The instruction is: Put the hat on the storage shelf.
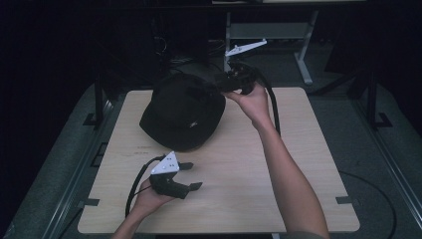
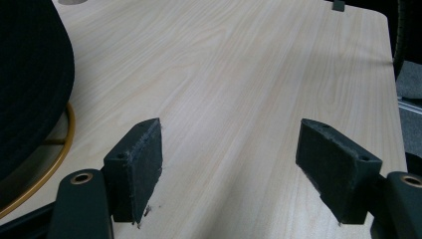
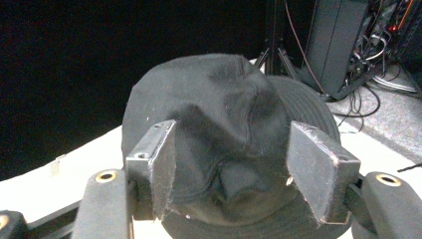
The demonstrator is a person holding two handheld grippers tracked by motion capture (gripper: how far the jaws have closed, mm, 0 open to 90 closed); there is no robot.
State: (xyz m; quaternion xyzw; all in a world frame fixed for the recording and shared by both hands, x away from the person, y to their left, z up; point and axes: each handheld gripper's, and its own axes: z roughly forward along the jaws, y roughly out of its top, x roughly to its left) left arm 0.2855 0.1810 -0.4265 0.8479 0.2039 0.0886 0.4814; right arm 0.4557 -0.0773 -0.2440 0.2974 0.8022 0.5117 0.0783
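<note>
A black bucket-style hat lies on the far left part of the wooden table. My right gripper is at the hat's far right side, held from behind by a hand. In the right gripper view its jaws stand open, level with the hat's crown, and the pads do not press on the fabric. My left gripper rests low near the front left of the table, just in front of the hat. It is open over bare wood, with the hat's brim off to its left.
A gold-coloured ring shows under the brim's edge. Beyond the table's far edge are a desk frame with metal legs and a dark cabinet with cables on the floor. Bare tabletop stretches to the right and front.
</note>
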